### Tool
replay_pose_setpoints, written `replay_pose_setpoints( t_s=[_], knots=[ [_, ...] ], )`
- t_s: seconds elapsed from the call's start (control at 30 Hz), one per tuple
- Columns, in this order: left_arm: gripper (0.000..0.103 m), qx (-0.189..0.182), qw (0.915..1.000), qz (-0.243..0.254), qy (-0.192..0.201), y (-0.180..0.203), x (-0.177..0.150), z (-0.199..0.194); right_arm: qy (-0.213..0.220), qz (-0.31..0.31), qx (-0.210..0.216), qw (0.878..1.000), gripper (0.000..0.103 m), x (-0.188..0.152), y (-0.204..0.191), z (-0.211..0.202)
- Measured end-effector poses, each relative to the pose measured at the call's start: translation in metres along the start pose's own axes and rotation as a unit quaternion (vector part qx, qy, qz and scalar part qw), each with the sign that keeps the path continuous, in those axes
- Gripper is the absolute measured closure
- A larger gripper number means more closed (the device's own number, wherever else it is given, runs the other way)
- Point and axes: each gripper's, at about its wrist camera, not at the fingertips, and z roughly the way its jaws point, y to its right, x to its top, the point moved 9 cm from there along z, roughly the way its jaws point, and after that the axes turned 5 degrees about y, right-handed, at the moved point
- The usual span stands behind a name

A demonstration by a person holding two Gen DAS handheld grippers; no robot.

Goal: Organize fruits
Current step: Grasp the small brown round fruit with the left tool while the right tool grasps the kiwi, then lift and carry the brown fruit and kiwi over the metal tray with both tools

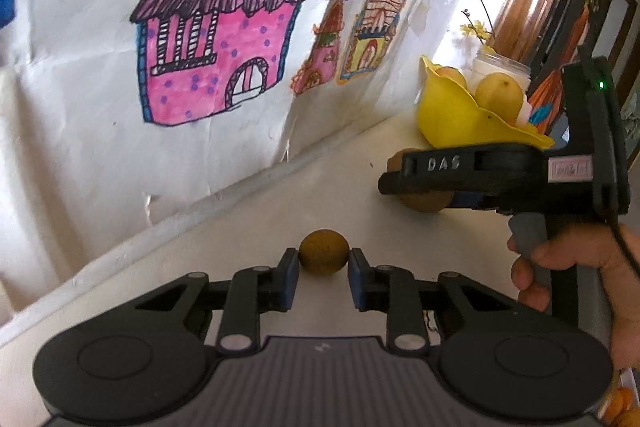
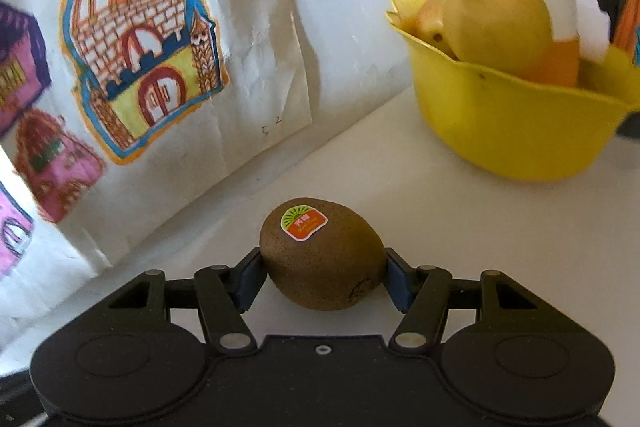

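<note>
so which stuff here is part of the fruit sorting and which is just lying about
Part of the job:
- small brown fruit, in the left claw
- kiwi, in the right claw
- yellow bowl with a pear

Lying about:
- house drawings on the wall
- white jar with yellow flowers

Few readable marks: raised letters, two labels, faint pencil strokes.

"DAS" in raised letters along the side of the right tool (image 1: pixel 424 183); small pale label (image 1: pixel 571 171) farther back on that same tool, handwriting too small to read. Green-and-orange sticker (image 2: pixel 303 223) on the kiwi (image 2: pixel 324 255), print blurred. Faint strokes like "5 2" low on the white paper (image 2: pixel 272 126) against the wall.
</note>
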Motion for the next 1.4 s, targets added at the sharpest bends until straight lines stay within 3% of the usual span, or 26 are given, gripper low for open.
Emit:
replay_pose_setpoints(
  t_s=[0.37,0.5,0.67,0.83,1.4],
  knots=[
    [0.076,-0.019,0.9994,0.019,0.019,0.001,-0.008,-0.032,0.014,0.024,0.022,0.999,0.04,-0.015,-0.006,-0.049],
    [0.086,-0.019,0.9993,0.025,0.021,0.002,-0.01,-0.041,0.023,0.026,0.032,0.999,0.04,-0.02,-0.013,-0.078],
    [0.087,-0.019,0.9978,0.059,0.024,0.006,-0.015,-0.047,0.02,0.025,0.035,0.999,0.04,-0.03,-0.02,-0.092],
    [0.072,-0.041,0.9986,0.034,0.004,0.002,-0.022,-0.046,0.018,0.011,0.034,0.999,0.04,-0.036,-0.024,-0.096],
    [0.073,-0.039,0.9985,0.038,0.001,0.008,-0.015,-0.018,0.004,-0.011,0.047,0.999,0.04,-0.048,-0.024,-0.086]
  ],
)
